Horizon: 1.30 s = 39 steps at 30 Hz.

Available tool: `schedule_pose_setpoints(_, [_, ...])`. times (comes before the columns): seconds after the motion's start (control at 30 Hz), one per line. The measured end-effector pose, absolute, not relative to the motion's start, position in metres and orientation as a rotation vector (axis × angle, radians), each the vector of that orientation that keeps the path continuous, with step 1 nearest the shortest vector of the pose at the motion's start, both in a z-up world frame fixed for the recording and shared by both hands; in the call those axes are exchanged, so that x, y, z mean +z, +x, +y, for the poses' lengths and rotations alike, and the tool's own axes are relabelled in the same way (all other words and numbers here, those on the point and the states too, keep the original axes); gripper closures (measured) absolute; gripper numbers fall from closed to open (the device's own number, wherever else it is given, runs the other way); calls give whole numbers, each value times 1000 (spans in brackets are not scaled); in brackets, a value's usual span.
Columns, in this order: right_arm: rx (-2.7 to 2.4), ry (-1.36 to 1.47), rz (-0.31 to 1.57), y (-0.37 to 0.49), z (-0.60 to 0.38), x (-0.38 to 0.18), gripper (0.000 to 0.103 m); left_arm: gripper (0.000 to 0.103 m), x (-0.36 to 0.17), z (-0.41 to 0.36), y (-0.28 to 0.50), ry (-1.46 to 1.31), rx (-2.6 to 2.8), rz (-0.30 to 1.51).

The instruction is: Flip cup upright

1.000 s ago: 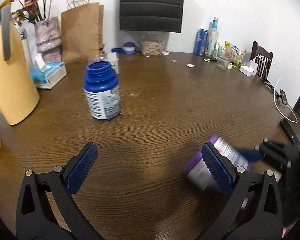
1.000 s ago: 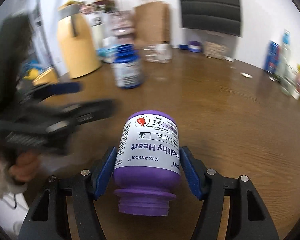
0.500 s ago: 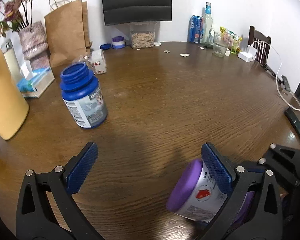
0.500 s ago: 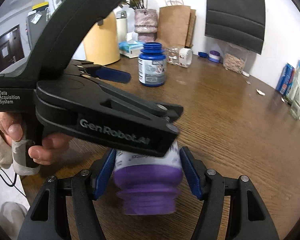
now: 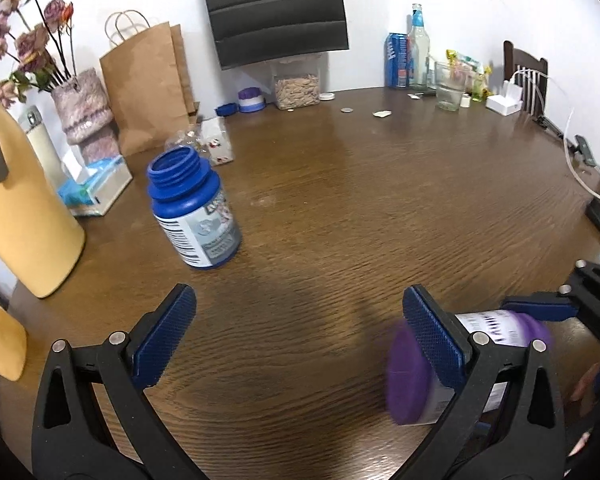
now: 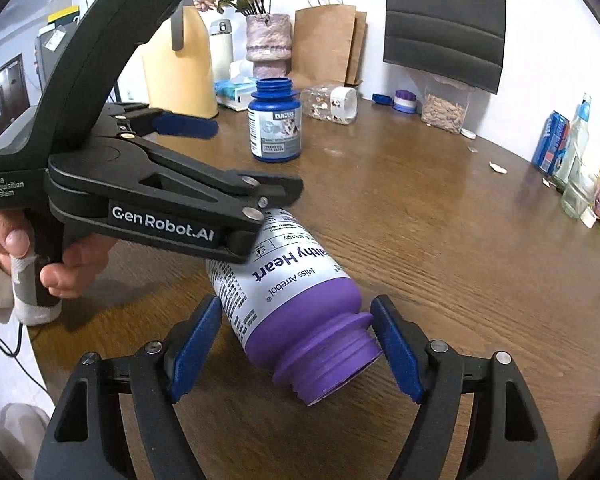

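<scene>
The purple bottle [image 6: 296,300] lies on its side on the brown wooden table [image 6: 440,240], slanted, with its open mouth toward the right wrist camera. My right gripper [image 6: 296,344] is open and straddles the bottle's neck end, pads close to it on both sides. My left gripper [image 5: 296,320] is open wide. Its right finger [image 5: 432,336] lies against the bottle's purple base [image 5: 404,376], which looks blurred. In the right wrist view a hand [image 6: 60,264] holds the left gripper [image 6: 240,156] from the left, over the bottle's far end.
A blue bottle [image 5: 196,216] without a cap stands upright to the left. Further back are a yellow jug [image 5: 24,208], a tissue box [image 5: 96,192], a flower vase [image 5: 84,108], a paper bag [image 5: 148,84] and a clear jar [image 6: 332,104]. Cans and glasses [image 5: 448,84] stand far right.
My right gripper's fingers have spread a little, and the purple bottle has swung from straight to slanted, its mouth turning right. The left gripper stays over its far end.
</scene>
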State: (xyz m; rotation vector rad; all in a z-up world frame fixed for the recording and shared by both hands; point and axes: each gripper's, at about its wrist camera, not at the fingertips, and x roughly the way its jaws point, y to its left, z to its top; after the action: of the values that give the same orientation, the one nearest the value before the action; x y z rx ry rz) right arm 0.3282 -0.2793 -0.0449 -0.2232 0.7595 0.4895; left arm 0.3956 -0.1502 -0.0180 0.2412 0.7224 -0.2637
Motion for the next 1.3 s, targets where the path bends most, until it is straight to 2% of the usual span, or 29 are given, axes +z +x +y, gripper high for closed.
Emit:
schedule_pose_setpoints(0.37, [413, -152, 783, 333, -323, -50, 21, 1, -23, -161, 390, 265, -251, 738])
schedule_pose_setpoints(0.63, [416, 10, 781, 342, -374, -46, 21, 1, 7, -180, 374, 213, -514, 653])
schedule_pose_setpoints(0.93, [438, 26, 835, 363, -410, -53, 21, 1, -13, -255, 383, 739, -955, 652])
schedule_pose_setpoints(1.07, [455, 84, 848, 365, -427, -57, 21, 1, -33, -293, 404, 916, -1046, 717])
schedule_pose_setpoints(1.13, [448, 126, 855, 367, -437, -59, 21, 26, -40, -307, 417, 899, -1028, 805])
schedule_pose_setpoints(1.17, [438, 149, 857, 369, -441, -60, 21, 45, -47, -315, 432, 858, -1009, 915])
schedule_pose_setpoints(1.3, [421, 236, 855, 371, -455, -63, 21, 45, -44, -322, 440, 892, -1012, 916])
